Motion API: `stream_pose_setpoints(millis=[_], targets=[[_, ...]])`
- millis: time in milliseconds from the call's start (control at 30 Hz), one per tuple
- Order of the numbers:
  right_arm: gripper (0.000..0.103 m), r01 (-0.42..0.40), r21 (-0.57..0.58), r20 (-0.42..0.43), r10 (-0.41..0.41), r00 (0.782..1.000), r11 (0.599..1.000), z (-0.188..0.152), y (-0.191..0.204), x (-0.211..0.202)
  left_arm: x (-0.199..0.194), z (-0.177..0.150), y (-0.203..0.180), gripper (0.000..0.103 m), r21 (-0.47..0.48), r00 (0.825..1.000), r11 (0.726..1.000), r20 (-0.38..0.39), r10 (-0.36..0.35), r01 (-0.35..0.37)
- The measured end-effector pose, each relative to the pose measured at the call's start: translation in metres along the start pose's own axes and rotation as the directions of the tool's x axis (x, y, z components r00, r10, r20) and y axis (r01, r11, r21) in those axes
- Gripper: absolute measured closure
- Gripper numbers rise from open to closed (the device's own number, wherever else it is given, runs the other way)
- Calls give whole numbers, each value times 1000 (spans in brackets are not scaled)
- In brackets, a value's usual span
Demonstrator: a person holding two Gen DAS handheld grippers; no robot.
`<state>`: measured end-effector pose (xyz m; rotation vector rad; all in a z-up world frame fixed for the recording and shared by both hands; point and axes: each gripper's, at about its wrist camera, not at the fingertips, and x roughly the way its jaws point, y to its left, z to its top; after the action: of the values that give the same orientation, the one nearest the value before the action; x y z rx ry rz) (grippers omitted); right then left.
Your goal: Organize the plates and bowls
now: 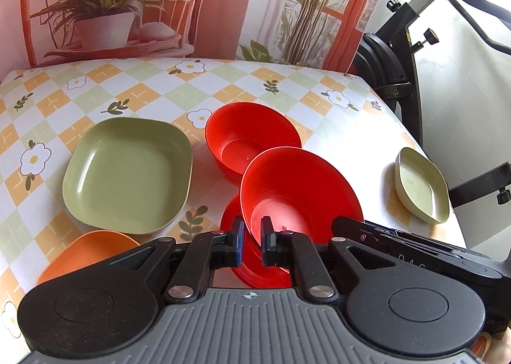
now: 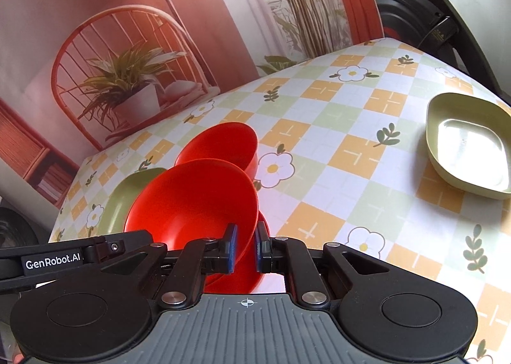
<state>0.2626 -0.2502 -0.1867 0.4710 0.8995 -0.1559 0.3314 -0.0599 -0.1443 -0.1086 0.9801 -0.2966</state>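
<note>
Left wrist view: square plate at centre left on the bench; two bowls to its right, one before the other; small dish at far right.

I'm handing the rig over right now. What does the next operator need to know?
Left gripper and right gripper: jaws of both shut on the rim of one tilted red bowl, lifted over a red dish.
On the table: second red bowl, large green plate, orange dish, small green dish, all apart.
Done: no finished stack visible.
Left: nest the reds, then group the rest.
</note>
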Motion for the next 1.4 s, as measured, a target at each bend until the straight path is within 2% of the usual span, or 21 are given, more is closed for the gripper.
stream_pose_setpoints(millis=[200, 700, 933, 1400], targets=[[91, -1, 13, -26, 1, 1000, 1000, -5, -2, 6, 9, -6, 3, 92, -1, 999, 1000, -39, 20, -20], [91, 6, -4, -51, -6, 999, 1000, -6, -1, 11, 19, -11, 2, 91, 23, 995, 998, -76, 67, -66], [87, 2, -4, -48, -2, 999, 1000, -6, 0, 10, 21, -11, 3, 86, 14, 994, 998, -85, 67, -66], [84, 16, 6, -10, -16, 1000, 1000, -1, -8, 2, 18, -10, 7, 85, -4, 997, 998, -59, 56, -57]])
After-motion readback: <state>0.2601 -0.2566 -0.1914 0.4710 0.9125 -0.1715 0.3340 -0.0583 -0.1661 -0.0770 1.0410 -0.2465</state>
